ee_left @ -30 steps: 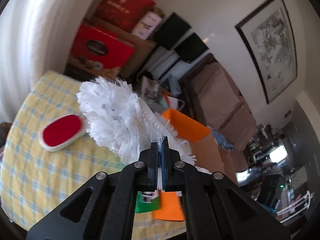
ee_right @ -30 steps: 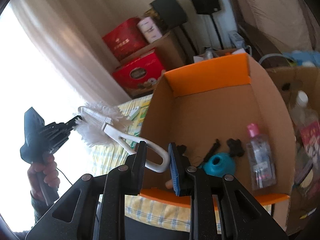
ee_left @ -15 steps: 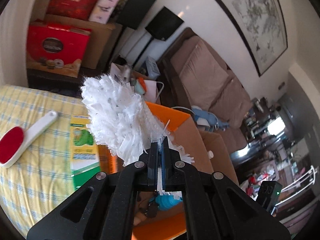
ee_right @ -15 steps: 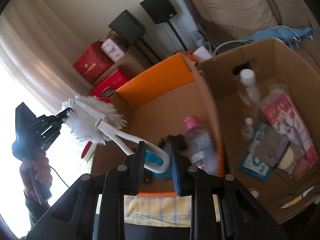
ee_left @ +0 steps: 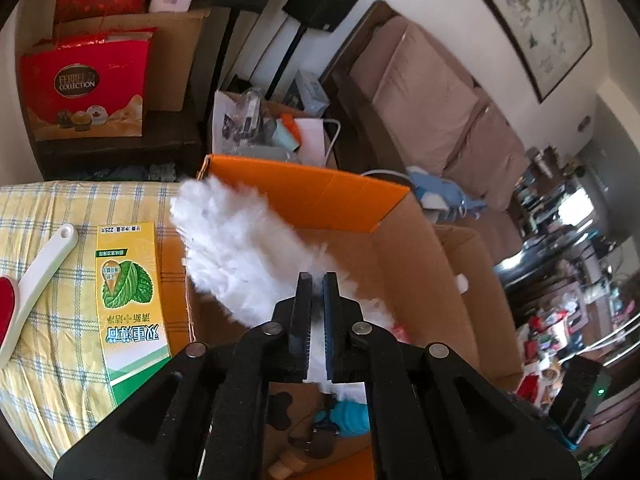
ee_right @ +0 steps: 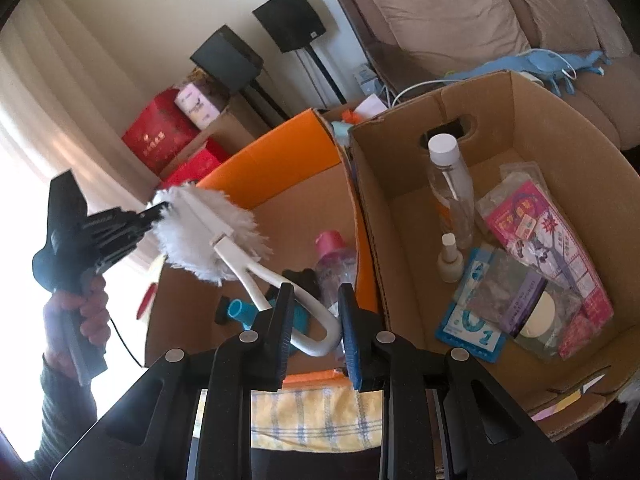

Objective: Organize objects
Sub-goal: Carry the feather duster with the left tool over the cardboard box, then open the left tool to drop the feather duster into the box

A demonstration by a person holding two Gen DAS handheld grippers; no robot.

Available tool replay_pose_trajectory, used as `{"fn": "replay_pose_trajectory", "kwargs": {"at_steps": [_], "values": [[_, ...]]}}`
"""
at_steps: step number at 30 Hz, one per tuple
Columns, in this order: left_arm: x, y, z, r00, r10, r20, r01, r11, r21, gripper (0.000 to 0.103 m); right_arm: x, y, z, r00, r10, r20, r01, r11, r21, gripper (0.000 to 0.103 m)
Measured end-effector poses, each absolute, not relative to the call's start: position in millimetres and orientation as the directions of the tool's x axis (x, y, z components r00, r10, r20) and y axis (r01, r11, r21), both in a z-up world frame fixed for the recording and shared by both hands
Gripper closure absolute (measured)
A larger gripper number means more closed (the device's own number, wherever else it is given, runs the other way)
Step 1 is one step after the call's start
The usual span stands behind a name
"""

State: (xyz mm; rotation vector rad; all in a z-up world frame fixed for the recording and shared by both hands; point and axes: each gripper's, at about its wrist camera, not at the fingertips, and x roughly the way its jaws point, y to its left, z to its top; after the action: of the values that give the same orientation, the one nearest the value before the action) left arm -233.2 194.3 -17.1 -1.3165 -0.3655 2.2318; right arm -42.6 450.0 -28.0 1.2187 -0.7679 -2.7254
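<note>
Duster (ee_right: 208,236) hangs over the orange-edged box (ee_right: 280,152); your left gripper (ee_left: 317,312) pinches its fluff, your right gripper (ee_right: 314,320) squeezes its loop handle.

A: Duster (ee_right: 208,236): head noted as soft, fluffy white fibre; handle of smooth, glossy white plastic. Left hand-held gripper (ee_left: 318,312) and right hand-held gripper (ee_right: 314,316): matt black plastic, with metal pins seen at the joints.

B: Orange-lined box (ee_left: 420,272): matt corrugated cardboard. Bench cover (ee_left: 48,216): woven checked cloth, yellow, slightly creased. Green carton (ee_left: 128,280): printed card with a light sheen. Bottle (ee_right: 450,184): clear, glossy plastic.
</note>
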Motion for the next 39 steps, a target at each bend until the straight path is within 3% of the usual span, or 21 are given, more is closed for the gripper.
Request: {"fn": "replay_pose_trajectory", "kwargs": {"at_steps": [1,3,5,8,12,25,30,39], "values": [[-233.1,196.3,-18.7,-0.378,0.563,-0.735,-0.308,-0.825,-0.473,0.093,-43.6,447.5,-29.3,-0.683,-0.243,-0.689,-0.144,-0.880,0.453,0.080],[-228.3,200.0,-18.0,-0.354,0.572,-0.740,-0.341,-0.816,-0.468,0.060,-48.5,440.6,-31.1,-0.674,-0.216,-0.706,-0.147,-0.897,0.416,0.080],[-219.3,199.7,-11.6,-0.377,0.574,-0.727,-0.366,-0.813,-0.453,0.046,-52.6,432.1,-29.4,-0.674,-0.176,-0.717,-0.149,-0.919,0.366,0.080],[-206.1,200.2,-2.3,-0.381,0.577,-0.722,-0.405,-0.806,-0.431,0.042,-57.6,423.7,-27.6,-0.674,-0.156,-0.722,-0.141,-0.932,0.334,0.080],[-192.1,195.3,11.6,-0.411,0.570,-0.711,-0.420,-0.811,-0.407,0.027,-61.3,413.2,-22.9,-0.673,-0.151,-0.724,-0.121,-0.943,0.309,0.080],[-179.3,164.9,24.6,-0.458,0.521,-0.720,-0.384,-0.847,-0.369,0.022,-62.0,402.7,0.8,-0.688,-0.121,-0.716,-0.112,-0.956,0.270,0.052],[-168.6,153.8,19.7,-0.469,0.492,-0.734,-0.374,-0.863,-0.339,0.021,-62.8,395.7,4.8,-0.682,-0.103,-0.724,-0.109,-0.964,0.241,0.032],[-143.7,129.4,12.3,-0.511,0.430,-0.744,-0.350,-0.895,-0.277,0.013,-63.9,377.2,13.3,-0.684,-0.075,-0.726,-0.083,-0.980,0.180,0.018]]}}
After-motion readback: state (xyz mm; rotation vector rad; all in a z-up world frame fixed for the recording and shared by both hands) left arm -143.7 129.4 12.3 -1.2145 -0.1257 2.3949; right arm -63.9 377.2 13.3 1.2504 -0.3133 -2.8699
